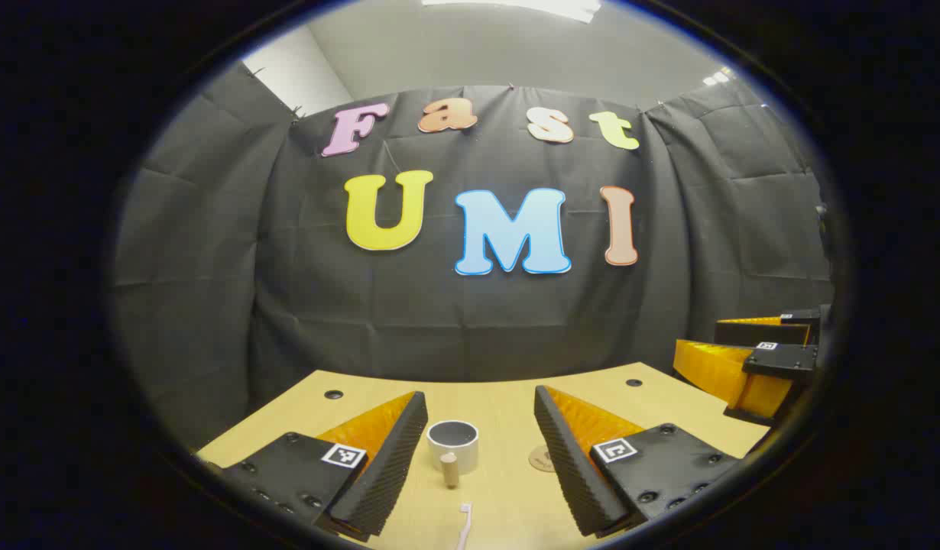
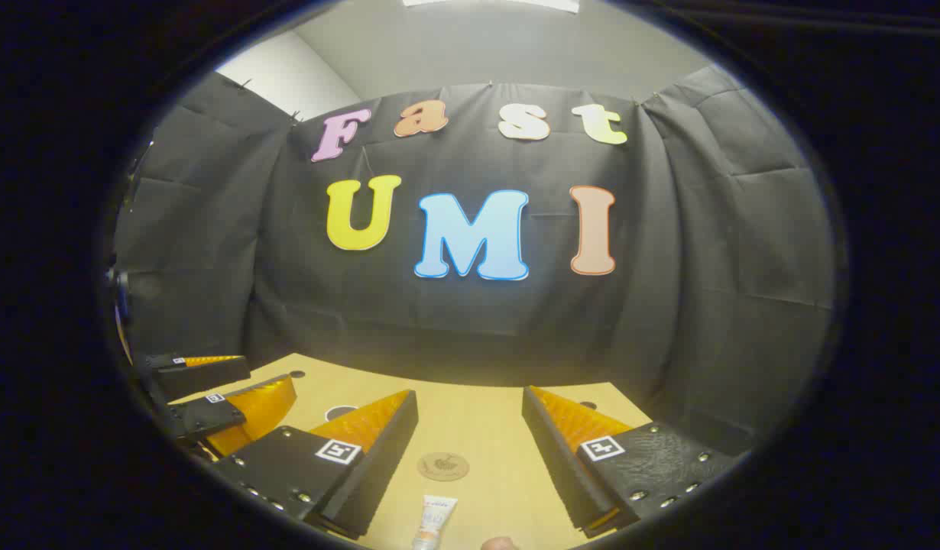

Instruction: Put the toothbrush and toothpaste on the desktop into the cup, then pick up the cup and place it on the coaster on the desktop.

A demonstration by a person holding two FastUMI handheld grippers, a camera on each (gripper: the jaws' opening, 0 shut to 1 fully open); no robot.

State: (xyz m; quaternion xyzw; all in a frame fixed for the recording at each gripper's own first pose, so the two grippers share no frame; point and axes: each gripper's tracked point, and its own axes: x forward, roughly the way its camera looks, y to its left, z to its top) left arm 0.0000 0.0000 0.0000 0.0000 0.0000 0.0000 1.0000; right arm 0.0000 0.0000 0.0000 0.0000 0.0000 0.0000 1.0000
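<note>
On desktop (image 1: 508,412) | cup (image 1: 452,444) between spread left hand-held gripper (image 1: 481,401) fingers

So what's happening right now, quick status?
Both sets of jaws open, holding nothing. Toothbrush and toothpaste lie on the desktop; cup empty, off the coaster. Nothing in the way.

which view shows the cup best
The left gripper view: the cup stands whole and upright on the desk between the left gripper's open fingers. In the right gripper view just a dark sliver of its rim peeks above a finger.
</note>
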